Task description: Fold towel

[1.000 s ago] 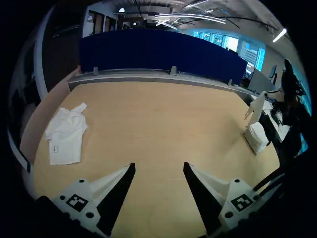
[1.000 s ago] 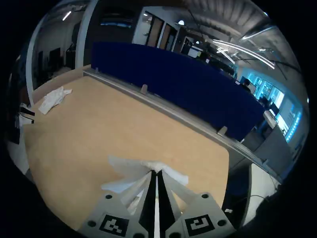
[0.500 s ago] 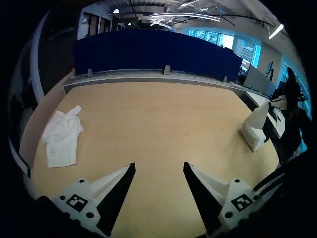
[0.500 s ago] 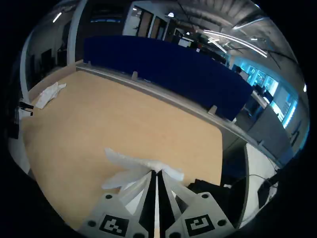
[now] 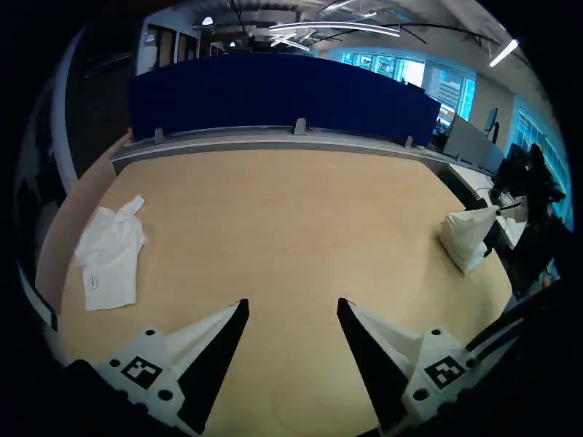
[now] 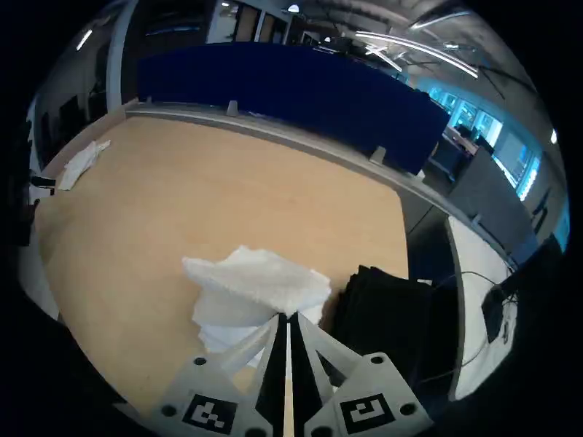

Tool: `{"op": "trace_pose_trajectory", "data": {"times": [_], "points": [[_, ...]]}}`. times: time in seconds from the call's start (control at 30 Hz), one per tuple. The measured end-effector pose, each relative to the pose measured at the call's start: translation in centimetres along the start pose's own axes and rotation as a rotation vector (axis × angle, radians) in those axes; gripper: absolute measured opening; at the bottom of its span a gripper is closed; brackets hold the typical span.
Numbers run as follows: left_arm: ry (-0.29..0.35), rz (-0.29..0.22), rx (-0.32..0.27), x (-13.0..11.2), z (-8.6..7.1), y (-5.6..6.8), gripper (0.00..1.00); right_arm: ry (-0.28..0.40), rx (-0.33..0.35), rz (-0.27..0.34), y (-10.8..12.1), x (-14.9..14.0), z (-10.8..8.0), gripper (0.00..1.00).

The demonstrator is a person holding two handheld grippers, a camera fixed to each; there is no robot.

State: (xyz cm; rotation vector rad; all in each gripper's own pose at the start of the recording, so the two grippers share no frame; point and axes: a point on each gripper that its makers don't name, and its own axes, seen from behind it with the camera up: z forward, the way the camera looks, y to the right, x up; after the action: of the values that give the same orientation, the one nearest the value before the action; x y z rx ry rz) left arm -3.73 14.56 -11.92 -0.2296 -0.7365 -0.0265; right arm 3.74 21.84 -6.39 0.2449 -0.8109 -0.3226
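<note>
The towel point(image 6: 255, 284) lies as a thick folded white bundle near the right edge of the table point(image 5: 291, 211), close to the near right corner. In the right gripper view its layers are stacked unevenly, and the top layer juts out toward the left. The right claw point(image 6: 288, 315) has its fingers pressed together and pinches the near edge of the towel at their tips. Just beside the towel, past the table's right edge, sits a dark stack point(image 6: 386, 309); I cannot tell what it is made of.

In the left gripper view the same towel point(image 5: 466, 237) shows at the table's right edge, with one corner pulled up toward the right. The left claw point(image 5: 292, 301) is spread wide over bare wood near the near edge, holding nothing and well apart from the towel.

A second white cloth point(image 5: 109, 251) lies crumpled and flat along the table's left edge, far from both claws. A blue partition point(image 5: 277, 91) runs along the far edge.
</note>
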Motion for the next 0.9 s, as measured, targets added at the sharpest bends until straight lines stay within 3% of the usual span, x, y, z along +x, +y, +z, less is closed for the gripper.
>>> {"op": "trace_pose_trajectory", "data": {"times": [0.3,0.53,0.9], "points": [[0.000,0.006,0.004,-0.2,-0.3,0.0,0.90,-0.050,-0.031,0.023,0.7,-3.2,0.4,0.02],[-0.004,0.003,0.020,-0.6,-0.8,-0.7,0.90,-0.109,-0.043,0.079,0.7,-7.0,1.3,0.03],[0.001,0.003,0.028,-0.6,-1.2,-0.8,0.90,-0.153,-0.072,0.147,0.7,-9.9,2.7,0.03]]}}
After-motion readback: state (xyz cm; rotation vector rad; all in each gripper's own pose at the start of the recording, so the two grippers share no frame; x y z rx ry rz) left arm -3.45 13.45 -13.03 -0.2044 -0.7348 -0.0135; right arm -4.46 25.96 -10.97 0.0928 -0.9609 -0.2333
